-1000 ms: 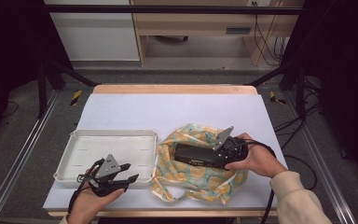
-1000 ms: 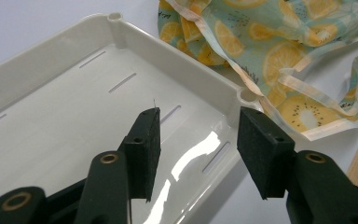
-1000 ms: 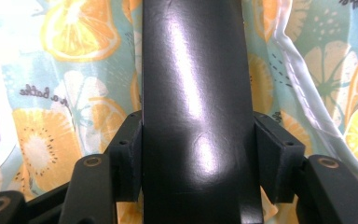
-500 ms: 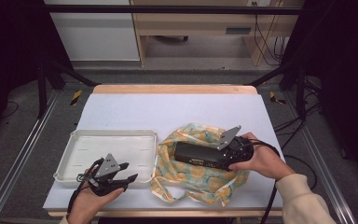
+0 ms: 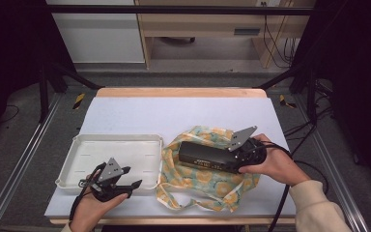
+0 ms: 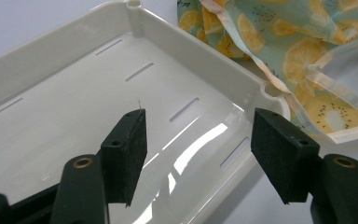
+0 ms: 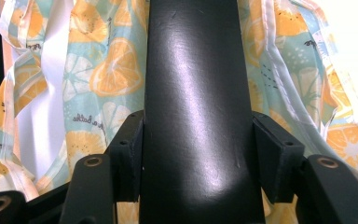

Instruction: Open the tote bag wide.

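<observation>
Black box [image 5: 207, 157] has risen slightly (right gripper [image 7: 198, 154] clamped), above the bag [image 5: 198, 179]

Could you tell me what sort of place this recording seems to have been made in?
Probably a lab recording station: a white-topped table inside a black metal frame, loose cables on the floor behind, and a person working a hand-held gripper on a black box.

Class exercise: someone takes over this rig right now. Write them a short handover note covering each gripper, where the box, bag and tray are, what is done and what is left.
Right gripper: shut on the black box, held over the lemon-print bag.
Left gripper: open, nothing between its jaws, which have just been opening; at the near edge of the white tray.
Bag: crumpled on the table, right of the tray.
Done: box gripped.
Left, probably: set the box down, in the tray or the bag; which one is unclear.
</observation>
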The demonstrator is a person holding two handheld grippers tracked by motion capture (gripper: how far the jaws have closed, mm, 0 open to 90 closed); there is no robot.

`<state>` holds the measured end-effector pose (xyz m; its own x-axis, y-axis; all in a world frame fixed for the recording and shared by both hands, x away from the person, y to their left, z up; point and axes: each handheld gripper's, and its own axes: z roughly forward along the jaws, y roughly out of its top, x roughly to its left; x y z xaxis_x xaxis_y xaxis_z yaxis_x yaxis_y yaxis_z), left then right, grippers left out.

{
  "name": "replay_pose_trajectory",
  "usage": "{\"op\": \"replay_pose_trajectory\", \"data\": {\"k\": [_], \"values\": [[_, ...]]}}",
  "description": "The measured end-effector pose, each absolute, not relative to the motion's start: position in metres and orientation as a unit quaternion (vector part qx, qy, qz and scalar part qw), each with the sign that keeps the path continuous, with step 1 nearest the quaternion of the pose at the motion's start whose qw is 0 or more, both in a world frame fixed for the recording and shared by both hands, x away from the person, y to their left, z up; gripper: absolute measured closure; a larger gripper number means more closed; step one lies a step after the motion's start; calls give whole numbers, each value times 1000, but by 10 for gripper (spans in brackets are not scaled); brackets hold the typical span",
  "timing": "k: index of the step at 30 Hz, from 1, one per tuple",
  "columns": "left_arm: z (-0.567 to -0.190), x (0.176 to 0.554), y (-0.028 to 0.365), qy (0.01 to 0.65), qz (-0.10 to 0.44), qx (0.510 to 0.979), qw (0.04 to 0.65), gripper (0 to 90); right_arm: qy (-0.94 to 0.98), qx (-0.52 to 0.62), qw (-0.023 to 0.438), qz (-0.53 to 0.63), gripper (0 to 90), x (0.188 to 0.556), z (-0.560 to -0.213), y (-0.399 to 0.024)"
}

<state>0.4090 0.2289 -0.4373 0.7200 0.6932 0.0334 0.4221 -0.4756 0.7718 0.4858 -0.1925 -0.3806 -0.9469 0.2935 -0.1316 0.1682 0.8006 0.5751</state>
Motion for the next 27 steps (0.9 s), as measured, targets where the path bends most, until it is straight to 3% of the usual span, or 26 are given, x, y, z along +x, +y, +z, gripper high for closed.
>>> {"op": "replay_pose_trajectory", "data": {"k": [20,27], "values": [[-439,409,227,327,171,847,383,366,954,117,92,259,430,493,-415,-171],[-439,408,226,326,170,847,383,367,952,118,90,267,431,493,-410,-168]]}}
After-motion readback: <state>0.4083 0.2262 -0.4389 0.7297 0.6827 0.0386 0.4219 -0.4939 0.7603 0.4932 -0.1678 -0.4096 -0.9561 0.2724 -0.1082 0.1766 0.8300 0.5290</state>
